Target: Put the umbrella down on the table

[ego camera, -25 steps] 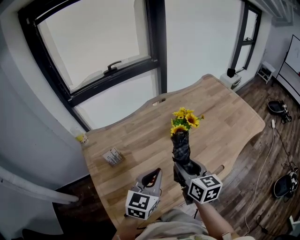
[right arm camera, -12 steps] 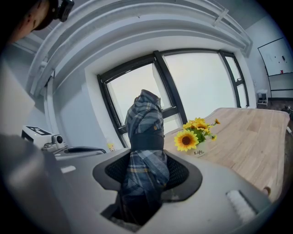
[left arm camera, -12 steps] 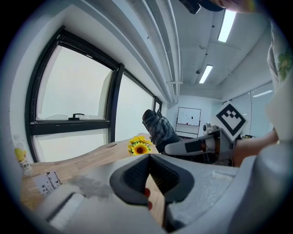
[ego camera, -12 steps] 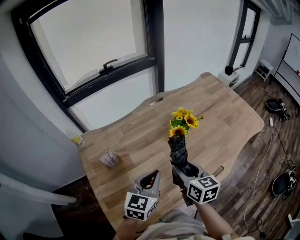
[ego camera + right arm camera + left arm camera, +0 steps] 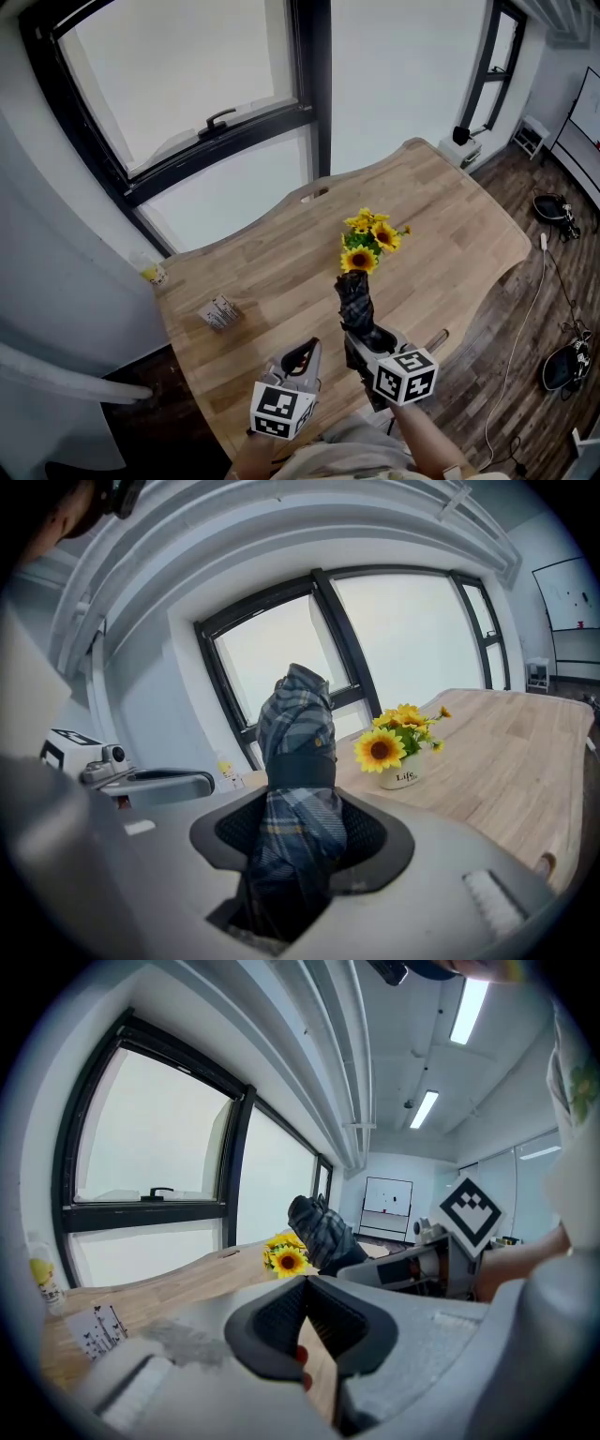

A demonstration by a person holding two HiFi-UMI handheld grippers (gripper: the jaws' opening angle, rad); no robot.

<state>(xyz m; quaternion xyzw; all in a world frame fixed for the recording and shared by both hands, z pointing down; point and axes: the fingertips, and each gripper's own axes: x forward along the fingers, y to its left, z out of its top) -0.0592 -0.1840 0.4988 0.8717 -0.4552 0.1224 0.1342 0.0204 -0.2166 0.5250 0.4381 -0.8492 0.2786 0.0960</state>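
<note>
A folded dark plaid umbrella (image 5: 356, 302) stands nearly upright above the near part of the wooden table (image 5: 281, 262). My right gripper (image 5: 367, 336) is shut on its lower part. In the right gripper view the umbrella (image 5: 296, 747) fills the gap between the pads of that gripper (image 5: 302, 810), strap band showing. My left gripper (image 5: 305, 349) hovers just to the left over the table's near edge, apart from the umbrella. Its tips (image 5: 306, 1281) meet with nothing between them. From the left gripper view the umbrella (image 5: 322, 1230) and the right gripper (image 5: 412, 1265) show to the right.
A small white pot of sunflowers (image 5: 370, 244) stands on the table just beyond the umbrella. A small printed box (image 5: 220, 312) lies at the table's left. A little bottle (image 5: 150, 272) sits by the window. Cables and gear lie on the floor at the right (image 5: 562, 366).
The right gripper with the umbrella has come down slightly toward the table. The left gripper has barely shifted. The umbrella stays upright in the grip.
</note>
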